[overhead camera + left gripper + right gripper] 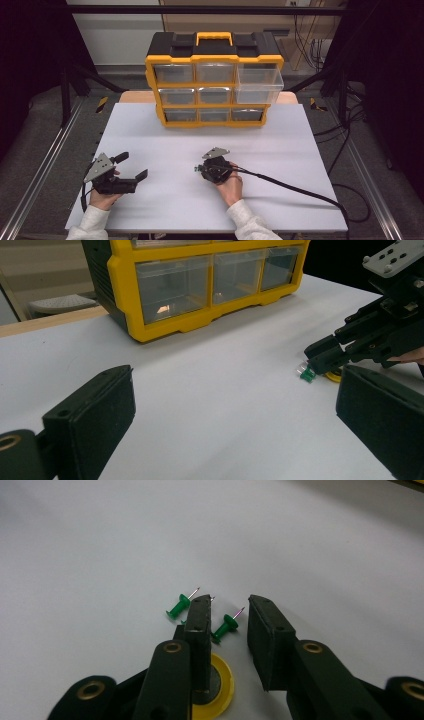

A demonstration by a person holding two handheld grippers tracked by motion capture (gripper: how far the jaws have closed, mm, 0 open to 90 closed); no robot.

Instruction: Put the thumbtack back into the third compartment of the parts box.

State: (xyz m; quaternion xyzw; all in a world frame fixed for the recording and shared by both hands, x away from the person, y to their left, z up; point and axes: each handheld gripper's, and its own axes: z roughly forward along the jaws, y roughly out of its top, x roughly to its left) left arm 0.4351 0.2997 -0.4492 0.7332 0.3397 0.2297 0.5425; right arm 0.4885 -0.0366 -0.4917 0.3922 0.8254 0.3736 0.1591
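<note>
Right gripper view: right gripper (227, 612) has its jaws narrow, not pinching. One green pushpin (226, 625) lies between them, needle aimed up-right; its twin (180, 605) lies parallel outside, both just past the yellow disc (220, 685).

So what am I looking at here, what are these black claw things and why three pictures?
A person at a white table holds a hand-operated claw in each hand. One picture looks down from above; the other two come from cameras riding on each claw. At the far side stands a yellow drawer organizer, its upper right drawer pulled out. The left claw is wide open with nothing in it. The right claw is lowered over small green pushpins: one pushpin lies between its jaws, not yet gripped, another pushpin just outside. A yellow disc lies beneath it.
</note>
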